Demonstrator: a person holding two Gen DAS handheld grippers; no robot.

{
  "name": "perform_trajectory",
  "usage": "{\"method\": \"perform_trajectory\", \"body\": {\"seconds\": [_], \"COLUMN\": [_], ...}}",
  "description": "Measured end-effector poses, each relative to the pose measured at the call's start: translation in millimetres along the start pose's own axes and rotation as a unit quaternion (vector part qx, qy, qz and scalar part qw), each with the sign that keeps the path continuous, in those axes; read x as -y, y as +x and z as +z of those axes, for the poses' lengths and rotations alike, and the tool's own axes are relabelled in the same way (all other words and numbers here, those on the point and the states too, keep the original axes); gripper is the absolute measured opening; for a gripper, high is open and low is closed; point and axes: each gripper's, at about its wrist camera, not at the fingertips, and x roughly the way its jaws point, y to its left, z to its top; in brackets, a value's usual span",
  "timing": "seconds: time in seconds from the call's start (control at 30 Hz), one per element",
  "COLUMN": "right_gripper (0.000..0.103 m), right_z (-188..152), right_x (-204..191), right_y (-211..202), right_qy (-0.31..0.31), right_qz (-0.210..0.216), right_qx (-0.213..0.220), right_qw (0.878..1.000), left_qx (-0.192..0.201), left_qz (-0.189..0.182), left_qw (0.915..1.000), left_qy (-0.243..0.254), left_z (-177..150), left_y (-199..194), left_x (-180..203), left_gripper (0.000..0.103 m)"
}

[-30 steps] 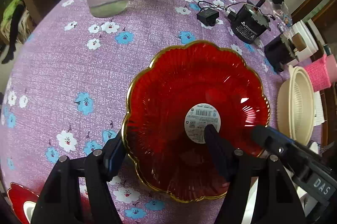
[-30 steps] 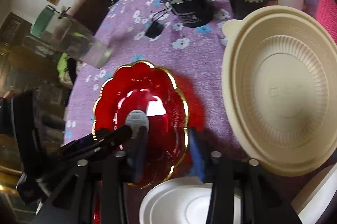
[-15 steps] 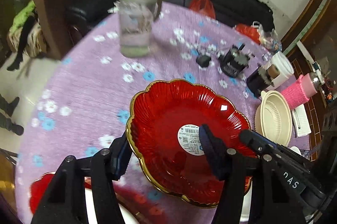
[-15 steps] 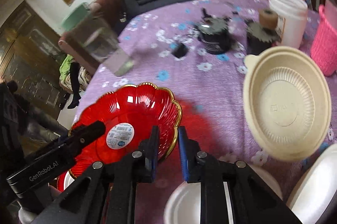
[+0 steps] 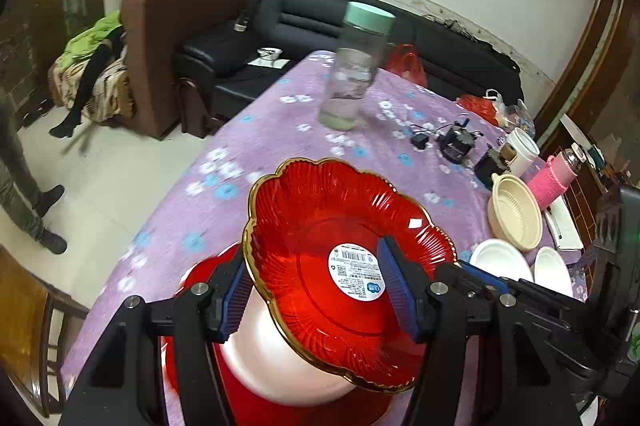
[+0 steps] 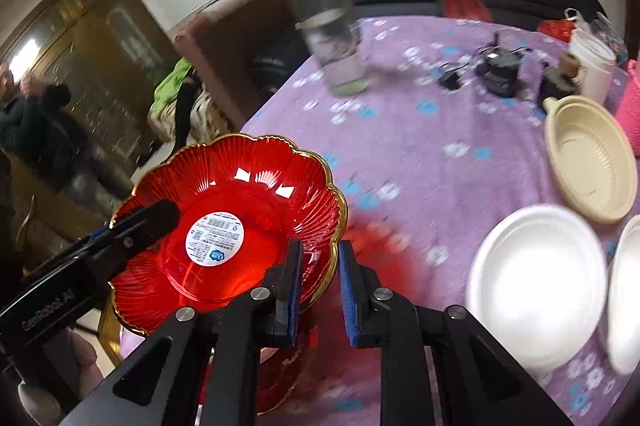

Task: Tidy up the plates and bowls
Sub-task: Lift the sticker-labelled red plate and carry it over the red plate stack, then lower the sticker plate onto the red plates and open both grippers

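A red scalloped glass plate [image 5: 320, 218] with a gold rim and a white label is lifted off the purple flowered table. My left gripper [image 5: 316, 290] straddles its near rim, one finger under and one inside. My right gripper [image 6: 318, 286] clamps its other edge; the plate shows in the right wrist view [image 6: 248, 201]. Below it lies another red plate with a pale centre [image 5: 256, 358]. Two white bowls [image 6: 536, 282] and a cream bowl [image 6: 588, 153] sit to the right.
A clear jar with a green lid [image 5: 356, 81] stands mid-table. A black motor and adapter [image 5: 456, 145], a white cup [image 5: 524, 149] and a pink-sleeved bottle [image 5: 556, 177] are at the far right. Sofa and armchair stand behind.
Both grippers have lifted the red plate off the table and carried it back toward the near edge, over the other red plate. The right gripper closed on its rim.
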Motion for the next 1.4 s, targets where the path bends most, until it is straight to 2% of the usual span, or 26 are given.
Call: {"method": "perform_trajectory", "body": {"seconds": [0.2,0.4,0.7,0.9,1.03,1.1,1.33,1.4], "right_gripper": [0.020,0.020,0.019,0.020,0.025,0.033,0.036,0.044], "right_z": [-24.3,-36.5,-43.1,-45.7,-46.8,-46.3,-50.4,-53.8], "right_x": [-27.0,-35.4,-31.7,-38.0,-37.2,-32.2,-13.7,-7.3], "right_y": [20.9,35.5,43.2,36.0,31.7,30.1,4.1,-8.4], "right_qy": [-0.015,-0.028,-0.022,-0.041,-0.036,-0.027,-0.003,0.000], "right_qz": [0.000,-0.023,-0.033,-0.056,-0.052,-0.048,-0.040,-0.043], "right_qx": [-0.025,-0.031,-0.033,-0.005,0.002,0.004,0.031,0.046], "right_qw": [1.000,0.999,0.999,0.998,0.998,0.998,0.999,0.998], "left_qx": [-0.004,-0.028,-0.048,-0.059,-0.054,-0.047,-0.018,0.002], "left_qz": [0.013,0.014,0.001,-0.015,-0.012,-0.009,0.012,0.016], "left_qw": [0.9997,0.9988,0.9977,0.9964,0.9970,0.9974,0.9986,0.9987], "left_qy": [-0.019,-0.038,-0.049,-0.059,-0.055,-0.053,-0.047,-0.049], "left_z": [-25.7,-43.3,-54.4,-60.3,-63.6,-64.5,-70.9,-75.8], "left_y": [-3.2,17.3,36.1,32.8,23.9,19.1,-8.7,-25.5], "left_x": [-31.9,-54.2,-58.3,-57.6,-56.5,-55.7,-57.4,-56.2], "left_gripper": [0.060,0.060,0.060,0.061,0.063,0.067,0.068,0.070]}}
